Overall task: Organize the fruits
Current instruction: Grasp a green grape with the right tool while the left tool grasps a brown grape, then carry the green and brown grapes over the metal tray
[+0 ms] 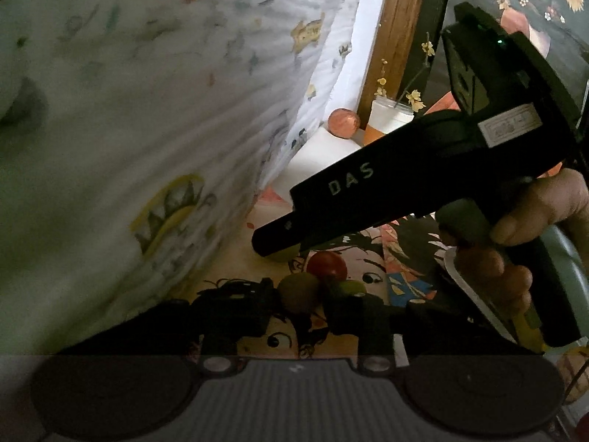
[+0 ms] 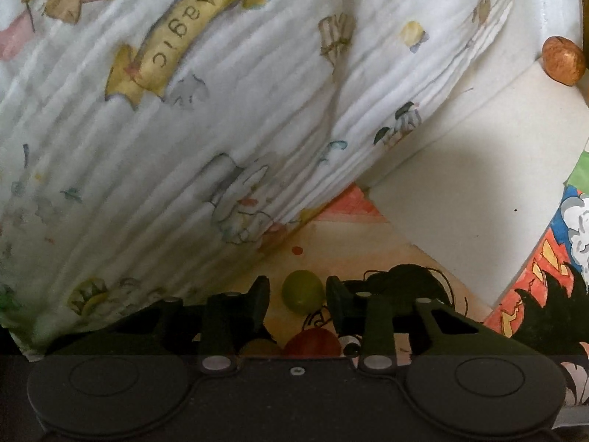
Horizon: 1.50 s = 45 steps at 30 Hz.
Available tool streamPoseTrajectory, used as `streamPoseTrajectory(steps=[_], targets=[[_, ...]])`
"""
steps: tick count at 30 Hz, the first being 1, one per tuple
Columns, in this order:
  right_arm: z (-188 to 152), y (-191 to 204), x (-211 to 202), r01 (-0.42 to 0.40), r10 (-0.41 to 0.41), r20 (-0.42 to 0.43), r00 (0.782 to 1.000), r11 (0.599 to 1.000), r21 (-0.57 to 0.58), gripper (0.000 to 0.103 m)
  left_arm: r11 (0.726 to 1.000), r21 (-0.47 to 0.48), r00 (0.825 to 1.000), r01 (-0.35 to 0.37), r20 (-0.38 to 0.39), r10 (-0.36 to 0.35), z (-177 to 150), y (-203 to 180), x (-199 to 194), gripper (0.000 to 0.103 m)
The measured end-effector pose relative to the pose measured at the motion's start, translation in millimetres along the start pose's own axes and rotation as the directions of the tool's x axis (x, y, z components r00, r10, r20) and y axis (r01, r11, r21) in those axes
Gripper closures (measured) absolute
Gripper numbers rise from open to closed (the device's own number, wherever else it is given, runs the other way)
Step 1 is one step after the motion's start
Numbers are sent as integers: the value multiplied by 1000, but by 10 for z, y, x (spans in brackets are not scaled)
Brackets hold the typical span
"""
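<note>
In the left wrist view a brown kiwi (image 1: pixel 298 292) lies between the open fingers of my left gripper (image 1: pixel 305 304), with a red fruit (image 1: pixel 327 265) just beyond and a green fruit (image 1: pixel 351 288) by the right finger. My right gripper (image 1: pixel 279 241) reaches in from the right, its tips over another green fruit. In the right wrist view that green fruit (image 2: pixel 302 291) sits between the open fingers of my right gripper (image 2: pixel 298 294), not clamped. The red fruit (image 2: pixel 313 342) and the kiwi (image 2: pixel 259 348) lie nearer the camera.
A white printed cloth (image 2: pixel 184 129) hangs close on the left. The fruits lie on a cartoon-printed mat (image 2: pixel 386 258). A white ledge (image 2: pixel 460 184) holds an orange-brown fruit (image 2: pixel 563 59). A white jar with yellow flowers (image 1: pixel 390 118) stands beside it.
</note>
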State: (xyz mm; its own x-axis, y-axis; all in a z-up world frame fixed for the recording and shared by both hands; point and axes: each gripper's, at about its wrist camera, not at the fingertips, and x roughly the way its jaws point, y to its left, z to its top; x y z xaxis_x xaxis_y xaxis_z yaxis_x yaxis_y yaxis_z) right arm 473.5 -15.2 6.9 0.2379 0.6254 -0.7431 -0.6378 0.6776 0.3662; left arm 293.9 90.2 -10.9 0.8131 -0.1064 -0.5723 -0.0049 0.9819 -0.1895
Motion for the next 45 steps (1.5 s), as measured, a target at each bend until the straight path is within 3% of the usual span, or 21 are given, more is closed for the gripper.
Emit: streamPoseTrajectory(steps=[9,18,32,45], targets=[[-35,-17,58,1,-1,8,1000,1000,28,77,1000,-25,1000,2,-7,-2,27,-6,16,74],[-129,-150,-321,-22,19,46,999,997,72,77,996,-89,1000,-14,-1,14,17,1,-120,74],[-491,-62,-1412,-20,7,154,988,996,82,77,998,-67,998,11,68,-6,62,-403,-669,74],[-1325,-22,-2557,10,-28,225,974,997,82,77,985,-80,985,150,100,-142,-189,-1202,-1099,74]])
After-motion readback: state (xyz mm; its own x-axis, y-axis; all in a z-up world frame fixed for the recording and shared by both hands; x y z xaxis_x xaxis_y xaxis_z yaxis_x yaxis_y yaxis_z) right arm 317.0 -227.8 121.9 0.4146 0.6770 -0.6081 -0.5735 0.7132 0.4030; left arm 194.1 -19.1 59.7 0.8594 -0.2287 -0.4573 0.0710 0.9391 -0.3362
